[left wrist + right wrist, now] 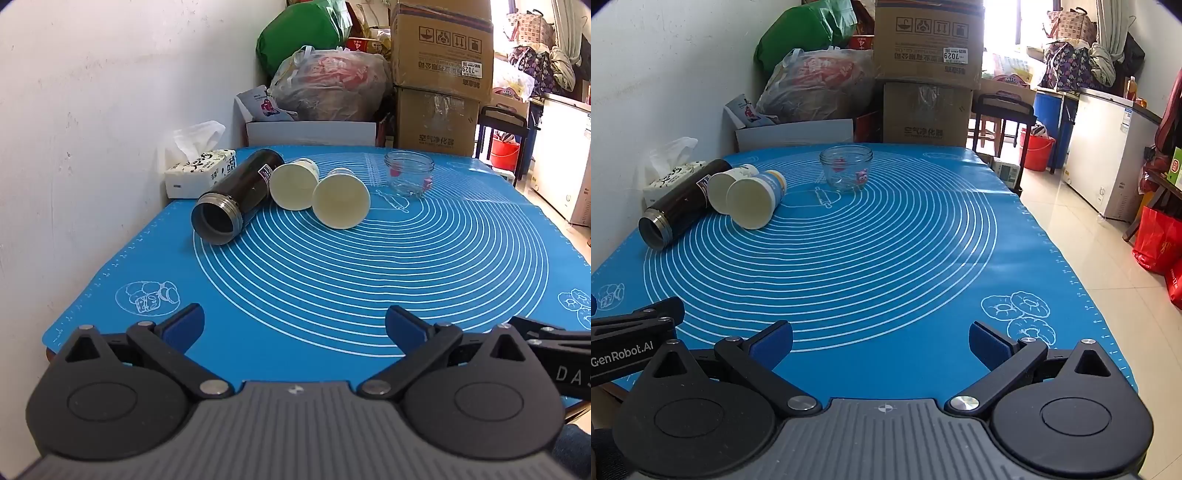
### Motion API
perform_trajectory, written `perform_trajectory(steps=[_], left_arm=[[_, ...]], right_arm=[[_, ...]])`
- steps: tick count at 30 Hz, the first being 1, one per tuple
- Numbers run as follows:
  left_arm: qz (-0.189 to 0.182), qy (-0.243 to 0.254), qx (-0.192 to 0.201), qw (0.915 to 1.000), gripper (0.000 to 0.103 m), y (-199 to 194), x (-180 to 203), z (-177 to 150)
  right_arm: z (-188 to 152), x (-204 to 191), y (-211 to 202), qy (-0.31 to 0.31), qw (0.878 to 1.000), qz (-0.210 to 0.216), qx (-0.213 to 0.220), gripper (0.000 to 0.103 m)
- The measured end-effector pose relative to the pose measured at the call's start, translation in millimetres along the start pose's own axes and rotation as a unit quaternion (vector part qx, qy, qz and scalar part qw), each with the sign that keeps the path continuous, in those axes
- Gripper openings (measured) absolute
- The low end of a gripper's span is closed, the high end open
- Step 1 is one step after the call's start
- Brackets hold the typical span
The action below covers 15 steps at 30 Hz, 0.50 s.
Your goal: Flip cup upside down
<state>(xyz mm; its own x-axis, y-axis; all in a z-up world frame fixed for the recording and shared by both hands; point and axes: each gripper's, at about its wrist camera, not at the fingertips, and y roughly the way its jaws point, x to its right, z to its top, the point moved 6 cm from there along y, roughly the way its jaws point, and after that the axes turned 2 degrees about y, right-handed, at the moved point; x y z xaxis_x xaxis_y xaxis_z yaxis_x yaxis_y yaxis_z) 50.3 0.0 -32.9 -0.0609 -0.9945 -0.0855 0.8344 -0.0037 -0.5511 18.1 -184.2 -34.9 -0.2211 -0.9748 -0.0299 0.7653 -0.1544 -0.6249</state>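
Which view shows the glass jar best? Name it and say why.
The right wrist view: the glass jar stands upright near the picture's middle, with its open rim and pink cartoon print plain. In the left wrist view the same jar sits farther right, its print only a red blur.

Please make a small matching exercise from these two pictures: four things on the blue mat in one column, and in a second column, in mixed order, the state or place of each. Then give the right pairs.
Things:
1. black flask
2. glass jar
3. tissue box
4. paper cup nearest the jar

States or places:
A. stands upright, mouth up, empty
B. lies on its side, cream inside facing the cameras, blue and orange print outside
C. lies on its side, dark, threaded open mouth, no lid
D. by the white wall, a tissue sticking up

Pairs: 1-C, 2-A, 3-D, 4-B
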Motion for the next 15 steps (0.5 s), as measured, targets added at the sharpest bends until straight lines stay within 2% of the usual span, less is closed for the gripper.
perform_trajectory(steps=[15], left_arm=[[0.004,0.006,0.001,1.0000,0.103,1.0,-0.1,-0.3]], right_arm=[[0.0,2.0,0.0,0.001,1.000,0.002,0.000,0.103]])
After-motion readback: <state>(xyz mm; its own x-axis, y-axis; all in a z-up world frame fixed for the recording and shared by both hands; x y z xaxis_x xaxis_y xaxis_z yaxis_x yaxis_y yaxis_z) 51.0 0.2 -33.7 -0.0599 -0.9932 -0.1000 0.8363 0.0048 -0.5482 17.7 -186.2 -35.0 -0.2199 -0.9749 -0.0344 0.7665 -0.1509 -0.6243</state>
